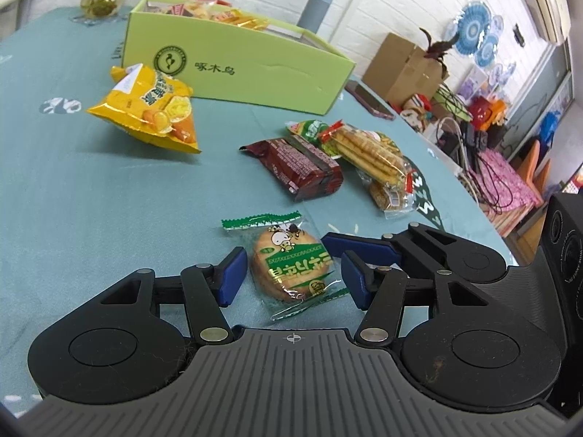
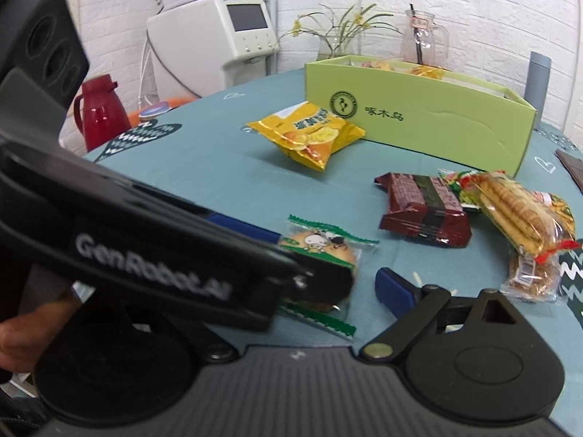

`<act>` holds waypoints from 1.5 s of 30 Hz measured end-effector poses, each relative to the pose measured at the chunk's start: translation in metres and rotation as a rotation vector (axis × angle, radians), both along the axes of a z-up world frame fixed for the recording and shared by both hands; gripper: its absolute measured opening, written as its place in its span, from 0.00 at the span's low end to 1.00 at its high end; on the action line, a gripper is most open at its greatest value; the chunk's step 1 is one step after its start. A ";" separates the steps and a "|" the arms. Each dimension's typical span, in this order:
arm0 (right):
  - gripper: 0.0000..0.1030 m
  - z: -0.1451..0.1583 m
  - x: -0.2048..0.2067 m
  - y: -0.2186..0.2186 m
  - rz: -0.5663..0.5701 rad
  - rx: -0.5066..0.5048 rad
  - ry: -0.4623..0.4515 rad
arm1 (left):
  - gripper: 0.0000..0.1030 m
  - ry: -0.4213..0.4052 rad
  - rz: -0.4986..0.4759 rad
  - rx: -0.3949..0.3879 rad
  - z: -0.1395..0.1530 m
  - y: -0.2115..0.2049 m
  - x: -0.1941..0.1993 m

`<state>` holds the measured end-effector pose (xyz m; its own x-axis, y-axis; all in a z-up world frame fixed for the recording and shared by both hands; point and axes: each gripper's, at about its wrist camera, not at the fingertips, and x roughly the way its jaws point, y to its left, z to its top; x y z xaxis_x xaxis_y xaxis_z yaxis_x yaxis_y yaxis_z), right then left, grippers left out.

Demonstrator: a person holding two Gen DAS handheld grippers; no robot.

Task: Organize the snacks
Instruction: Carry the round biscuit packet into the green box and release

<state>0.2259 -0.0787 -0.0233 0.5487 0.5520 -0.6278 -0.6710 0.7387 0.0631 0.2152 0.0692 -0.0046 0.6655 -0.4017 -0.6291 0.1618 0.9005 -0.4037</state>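
A round biscuit in a clear green-edged packet [image 1: 291,266] [image 2: 328,251] lies flat on the teal tablecloth. My left gripper [image 1: 293,276] straddles it, a blue pad close on each side with a thin gap showing, so it is open. In the right wrist view its black casing [image 2: 153,266] crosses the frame and covers part of the packet. My right gripper [image 2: 291,276] stands wide open just beyond; one of its blue fingers [image 1: 360,249] rests by the packet's far right corner. The light green box [image 1: 237,69] [image 2: 419,120] at the back holds several snacks.
Loose on the cloth are a yellow chip bag [image 1: 145,109] [image 2: 309,134], a brown wafer pack [image 1: 298,164] [image 2: 422,207] and clear biscuit packs [image 1: 368,149] [image 2: 521,215]. A phone [image 1: 368,100] lies near the table's right edge. A grey bottle [image 1: 315,7] stands behind the box.
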 end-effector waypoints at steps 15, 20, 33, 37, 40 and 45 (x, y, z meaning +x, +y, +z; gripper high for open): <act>0.74 0.054 0.037 0.005 0.018 0.014 -0.169 | 0.09 -0.137 0.060 0.072 0.063 -0.003 0.039; 0.74 0.086 0.115 0.006 -0.022 0.003 -0.245 | 0.10 -0.205 0.052 0.087 0.101 -0.010 0.118; 0.78 0.054 0.284 0.016 -0.039 -0.051 -0.083 | 0.19 -0.114 0.023 0.154 0.067 -0.020 0.295; 0.80 0.047 0.287 0.013 -0.039 -0.013 -0.035 | 0.38 -0.133 0.015 0.097 0.059 -0.014 0.296; 0.90 0.061 0.270 0.005 -0.053 -0.003 -0.094 | 0.39 -0.154 0.016 0.058 0.072 -0.010 0.284; 0.91 0.098 0.210 -0.026 -0.064 0.095 -0.204 | 0.68 -0.309 0.059 0.051 0.112 -0.009 0.218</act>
